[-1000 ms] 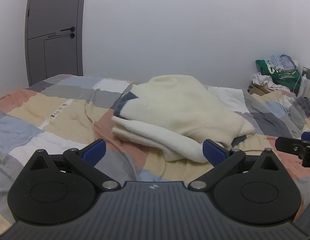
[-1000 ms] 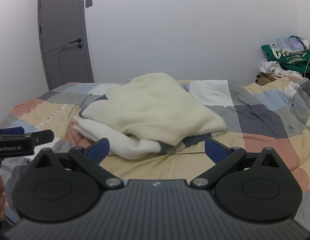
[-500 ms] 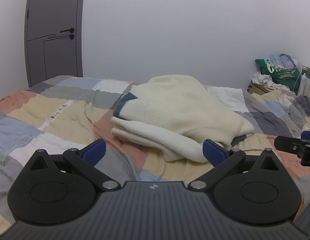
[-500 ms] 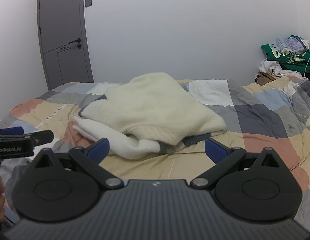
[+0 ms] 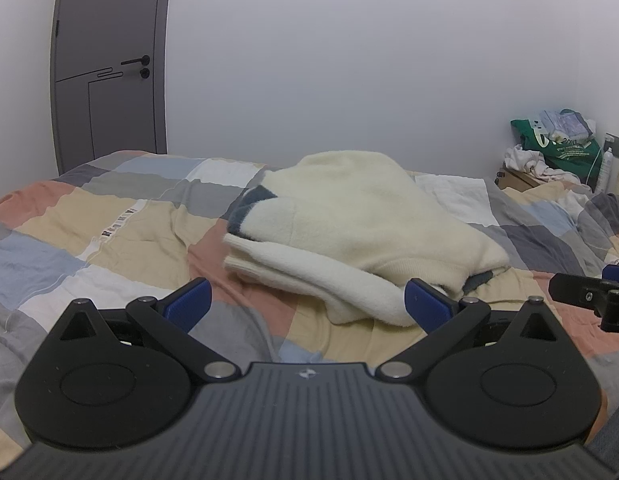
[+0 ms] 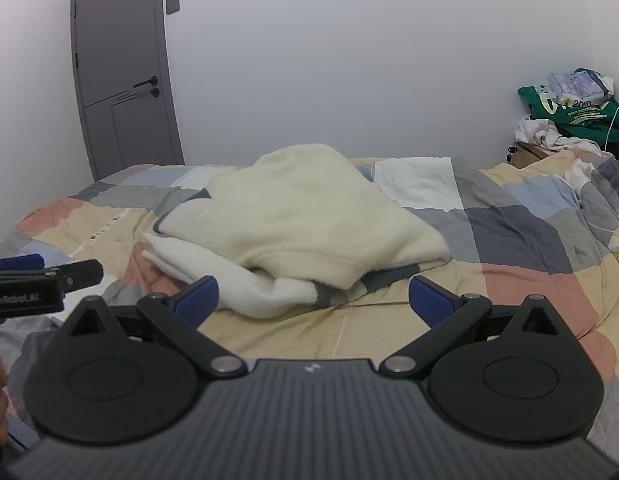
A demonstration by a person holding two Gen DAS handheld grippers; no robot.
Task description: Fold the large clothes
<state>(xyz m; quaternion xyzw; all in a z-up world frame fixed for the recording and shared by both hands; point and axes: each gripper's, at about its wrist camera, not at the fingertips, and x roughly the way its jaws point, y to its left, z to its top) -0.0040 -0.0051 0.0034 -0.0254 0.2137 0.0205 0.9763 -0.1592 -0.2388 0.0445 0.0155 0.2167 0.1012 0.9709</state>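
From the left wrist we see our left gripper held level above the patchwork quilt, its blue pads spread wide and empty. The cream fleece garment, fluffy with grey trim, lies heaped mid-bed just ahead.

From the right wrist, our right gripper hovers likewise, jaws apart, holding nothing, near the garment's ribbed hem.
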